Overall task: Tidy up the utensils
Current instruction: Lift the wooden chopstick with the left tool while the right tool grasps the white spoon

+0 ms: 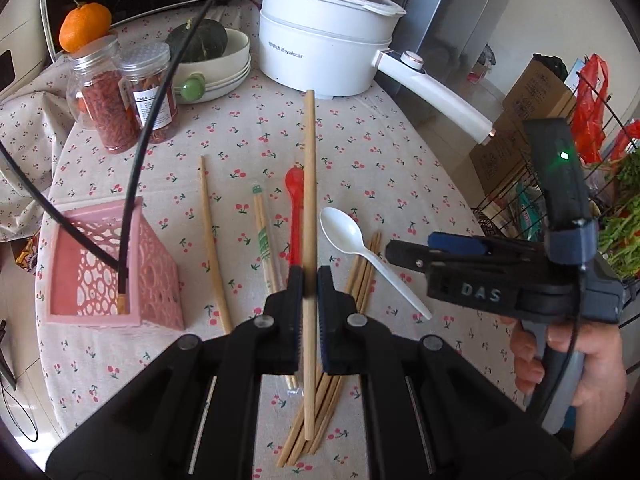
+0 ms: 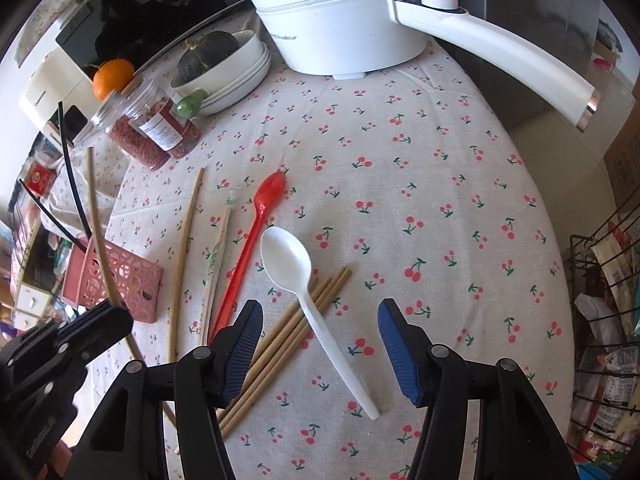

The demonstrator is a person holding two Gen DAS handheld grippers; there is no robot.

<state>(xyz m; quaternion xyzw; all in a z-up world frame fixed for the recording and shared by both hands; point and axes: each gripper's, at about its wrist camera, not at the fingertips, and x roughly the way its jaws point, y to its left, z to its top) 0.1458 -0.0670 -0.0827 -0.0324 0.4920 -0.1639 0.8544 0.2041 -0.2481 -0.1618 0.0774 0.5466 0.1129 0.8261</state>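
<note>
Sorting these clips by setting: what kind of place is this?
Most likely a home kitchen or dining corner: a white electric cooking pot and stacked bowls stand on a table with a cherry-print tablecloth, beside a wire rack of groceries.

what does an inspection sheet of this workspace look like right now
surface: table under a cherry-print cloth, fairly crowded at the back
job's things: pink basket at the left; white spoon lying over a bundle of bamboo sticks; red spoon, wrapped chopsticks and a loose chopstick flat on the cloth
clutter: white electric pot, stacked bowls with a squash, two jars, an orange
grippers: left tool shut on a chopstick, lifted; right tool open above the white spoon
cables: black cable drooping into the basket
surroundings: wire rack with packets at the right
</note>
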